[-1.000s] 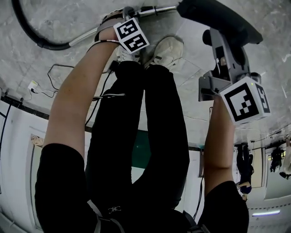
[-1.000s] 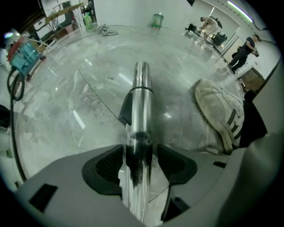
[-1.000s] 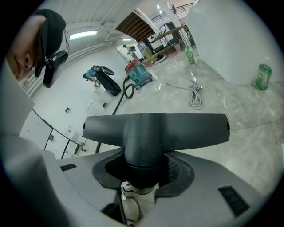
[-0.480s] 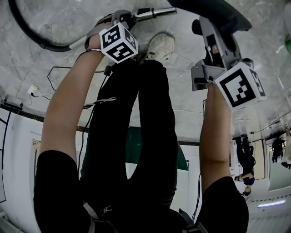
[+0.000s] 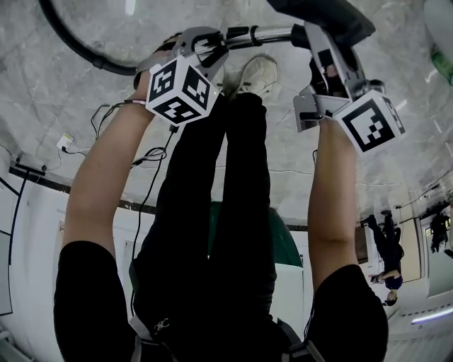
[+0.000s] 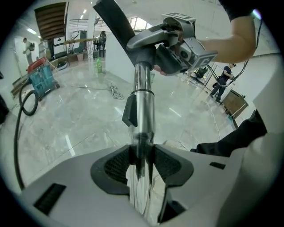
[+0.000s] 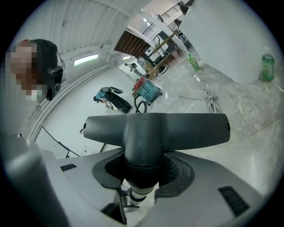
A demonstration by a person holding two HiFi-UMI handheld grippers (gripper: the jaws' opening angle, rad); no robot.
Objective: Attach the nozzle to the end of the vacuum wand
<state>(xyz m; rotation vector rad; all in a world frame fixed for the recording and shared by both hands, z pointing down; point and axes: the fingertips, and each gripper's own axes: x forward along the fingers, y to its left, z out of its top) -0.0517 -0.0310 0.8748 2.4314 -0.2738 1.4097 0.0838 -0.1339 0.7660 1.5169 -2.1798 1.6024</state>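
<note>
Head view: left forearm [image 5: 106, 162] and right forearm [image 5: 331, 191] both reach toward the top of the frame, above the floor [image 5: 71, 85]. Left claw [image 5: 204, 44], top centre-left, is clamped on the chrome vacuum wand [image 5: 263, 33], pads pressing the tube. Right claw [image 5: 327, 60], upper right, grips the dark nozzle [image 5: 322, 13] by its neck. The wand end meets the nozzle neck.

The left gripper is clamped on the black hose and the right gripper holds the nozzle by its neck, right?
Not quite. The left gripper is clamped on the chrome wand, not the black hose; the left gripper view shows it. The right gripper does hold the nozzle by its neck.
</note>
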